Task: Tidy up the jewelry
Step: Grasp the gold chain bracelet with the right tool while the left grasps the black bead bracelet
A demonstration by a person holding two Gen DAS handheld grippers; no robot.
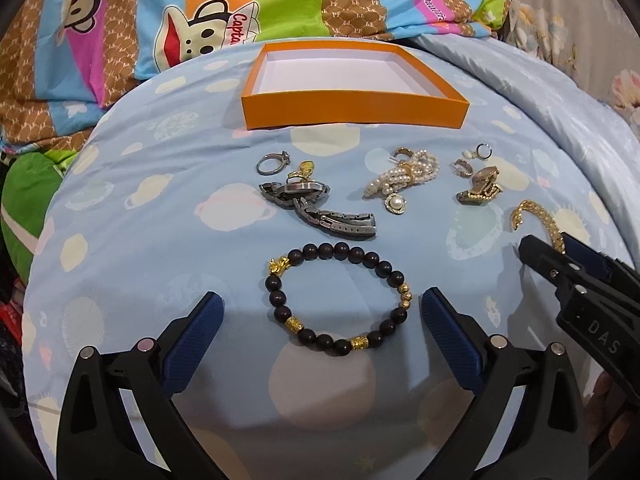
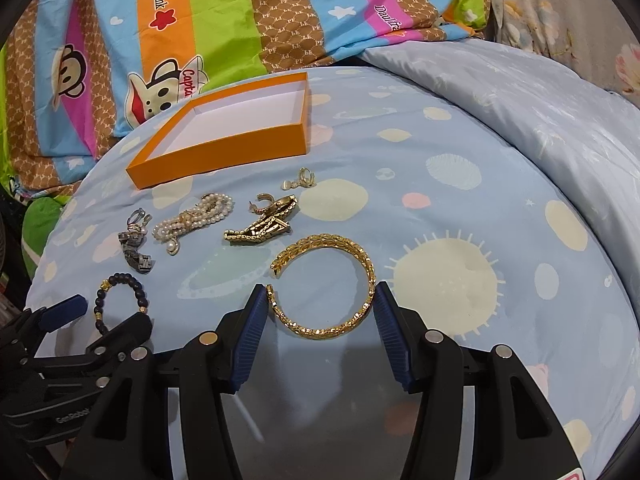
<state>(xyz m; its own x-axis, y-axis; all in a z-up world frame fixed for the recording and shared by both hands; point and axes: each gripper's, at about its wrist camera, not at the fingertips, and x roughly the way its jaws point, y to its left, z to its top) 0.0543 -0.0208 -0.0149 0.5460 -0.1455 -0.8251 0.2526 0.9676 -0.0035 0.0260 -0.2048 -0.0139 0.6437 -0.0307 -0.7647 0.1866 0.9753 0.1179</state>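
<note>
— Left gripper (image 1: 322,312)?
— Released, wide apart. Ribbed blue pads (image 1: 208,316) at nine and three o'clock of the bead bracelet (image 1: 324,249), not touching it.

— Bracelet's make?
— Round, dark, matte beads in a loop, broken up by gold barrel spacers and a gold charm at ten o'clock. Flat on the pale blue sheet (image 2: 440,240), smooth cloth printed with cream planets and a sun.

— Right gripper (image 2: 320,304)?
— Also released. Straddles the gold bangle (image 2: 320,330), an open, scaly-textured hoop with its gap at ten o'clock. Right pad at the rim at three o'clock; touching or just beside, cannot tell.

— Further out?
— Toward twelve o'clock in the left view, a row: thin silver ring (image 1: 270,164), grey link-strap steel watch (image 1: 304,196), bunched pearl bracelet (image 1: 404,178), folded gold watch (image 2: 260,228), small hoop earring (image 2: 306,178). Beyond, a shallow square orange box (image 1: 352,110), cardboard, white inside, open. Behind it, a striped monkey-print quilt (image 1: 200,20).
</note>
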